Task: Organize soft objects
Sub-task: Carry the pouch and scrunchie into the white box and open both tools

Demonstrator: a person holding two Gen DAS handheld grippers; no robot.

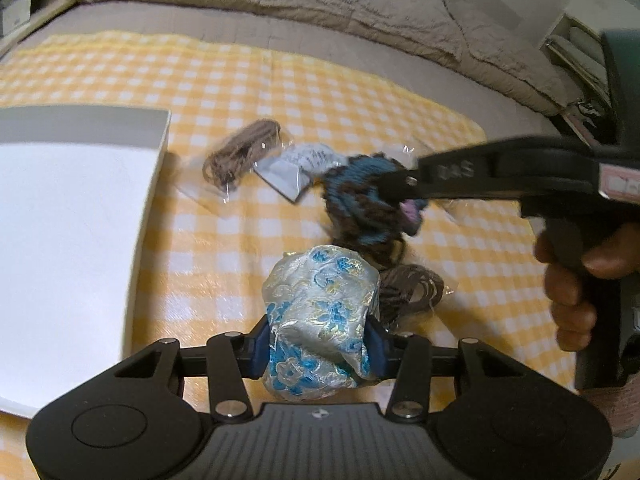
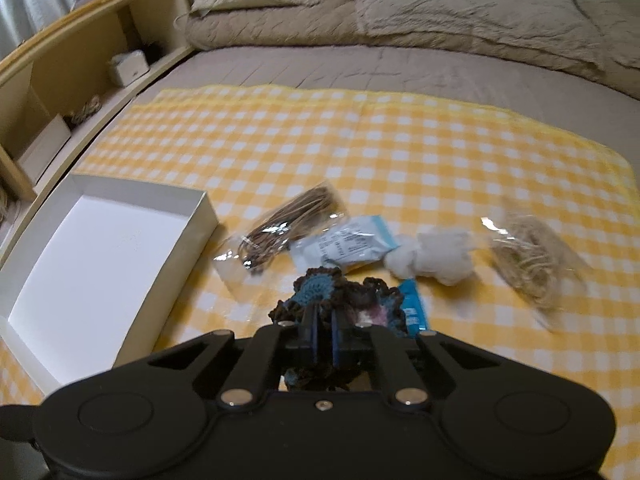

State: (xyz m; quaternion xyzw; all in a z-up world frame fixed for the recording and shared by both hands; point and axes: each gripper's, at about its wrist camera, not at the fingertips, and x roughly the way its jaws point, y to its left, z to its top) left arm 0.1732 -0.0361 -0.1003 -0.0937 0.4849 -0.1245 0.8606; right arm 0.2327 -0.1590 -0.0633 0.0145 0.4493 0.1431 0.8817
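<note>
The left gripper (image 1: pixel 318 350) is clamped on a pale blue-flowered brocade pouch (image 1: pixel 320 316), whose cloth bulges out ahead of and behind its blue pads (image 1: pixel 260 344). The right gripper (image 2: pixel 325 338) has its jaws squeezed almost together on a crocheted blue-and-brown piece (image 2: pixel 340 296), which ruffles out beyond the fingertips; in the left wrist view the same piece (image 1: pixel 360 196) hangs from the right gripper's tip, ahead and to the right of the pouch. A hand (image 1: pixel 576 292) wraps the right gripper's handle at the right edge of that view. To the left of both grippers lies an open white box (image 2: pixel 200 210), its near corner wall close beside a clear bag of brown cord (image 2: pixel 280 226). Ahead of the right gripper, nearly in a row, sit that bag, a white-and-blue packet (image 2: pixel 344 244), a white fluffy wad (image 2: pixel 436 260) and, further right, a bag of pale twine (image 2: pixel 532 264). A small blue packet (image 2: pixel 414 306) touches the crochet's right side. Another bag of brown cord (image 1: pixel 412 288) lies just right of the pouch. Beyond the items the yellow checked cloth (image 2: pixel 360 140) stretches bare to its far edge, with beige bedding (image 2: pixel 440 8) behind it.
</note>
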